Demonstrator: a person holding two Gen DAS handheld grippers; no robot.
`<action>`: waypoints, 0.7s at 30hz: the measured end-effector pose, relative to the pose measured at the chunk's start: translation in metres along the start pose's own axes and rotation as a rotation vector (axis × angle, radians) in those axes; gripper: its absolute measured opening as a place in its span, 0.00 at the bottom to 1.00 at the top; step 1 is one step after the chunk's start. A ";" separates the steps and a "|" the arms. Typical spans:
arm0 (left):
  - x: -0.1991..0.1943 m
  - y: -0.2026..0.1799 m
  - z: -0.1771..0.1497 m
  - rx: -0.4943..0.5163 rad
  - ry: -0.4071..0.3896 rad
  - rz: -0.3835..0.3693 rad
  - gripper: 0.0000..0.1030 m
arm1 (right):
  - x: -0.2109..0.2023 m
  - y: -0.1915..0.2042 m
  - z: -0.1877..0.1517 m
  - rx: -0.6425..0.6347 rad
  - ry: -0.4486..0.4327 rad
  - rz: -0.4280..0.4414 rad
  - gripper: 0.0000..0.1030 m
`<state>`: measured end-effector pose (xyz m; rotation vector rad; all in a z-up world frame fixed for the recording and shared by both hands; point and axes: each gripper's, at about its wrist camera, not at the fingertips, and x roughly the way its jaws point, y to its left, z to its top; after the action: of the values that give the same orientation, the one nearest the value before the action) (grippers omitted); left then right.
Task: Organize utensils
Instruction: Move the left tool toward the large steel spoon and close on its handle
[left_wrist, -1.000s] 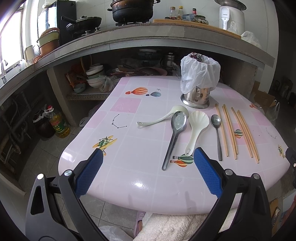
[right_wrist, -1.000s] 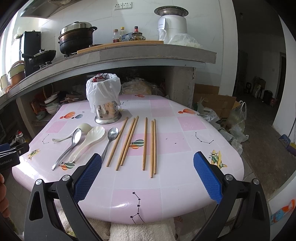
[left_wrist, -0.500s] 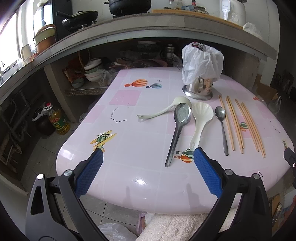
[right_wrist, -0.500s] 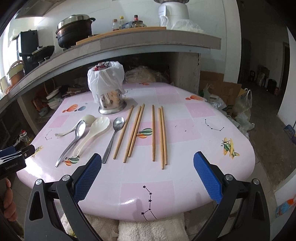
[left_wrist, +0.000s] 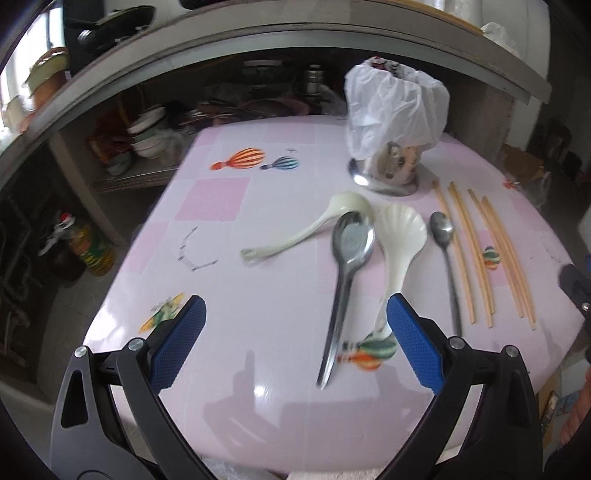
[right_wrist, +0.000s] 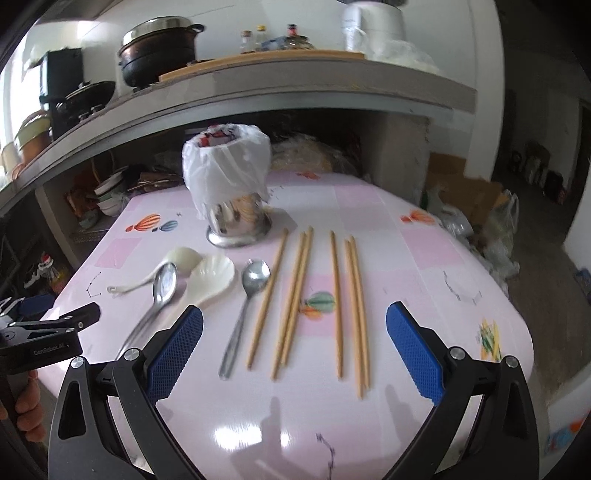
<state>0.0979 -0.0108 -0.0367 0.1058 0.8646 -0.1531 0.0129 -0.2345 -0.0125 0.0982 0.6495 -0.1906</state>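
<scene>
As we move lower and closer than a second ago, the table (left_wrist: 229, 206) fills both frames; both grippers (left_wrist: 295, 347) (right_wrist: 295, 347) gape empty; spoons (left_wrist: 343, 273) and chopsticks (right_wrist: 295, 295) lie center frame, untouched.

holder (right_wrist: 236, 218) contents hidden by bag (right_wrist: 225, 166)

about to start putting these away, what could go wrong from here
1. The chopsticks lie close together, so closing on one may roll or scatter its neighbours.
2. The big metal spoon overlaps the white ladle; lifting either may drag the other.
3. The plastic bag covers the holder rim and may snag utensils.
</scene>
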 end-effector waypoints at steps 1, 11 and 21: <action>0.005 0.001 0.005 0.003 0.009 -0.015 0.92 | 0.004 0.004 0.004 -0.014 0.000 0.003 0.94; 0.041 0.009 0.021 -0.079 0.043 -0.220 0.92 | 0.055 0.023 0.022 -0.043 0.034 0.118 0.94; 0.068 -0.009 0.028 0.008 0.020 -0.130 0.92 | 0.099 0.023 0.029 -0.090 0.132 0.205 0.94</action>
<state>0.1603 -0.0297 -0.0707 0.0584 0.8913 -0.2774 0.1122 -0.2307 -0.0494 0.0912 0.7738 0.0433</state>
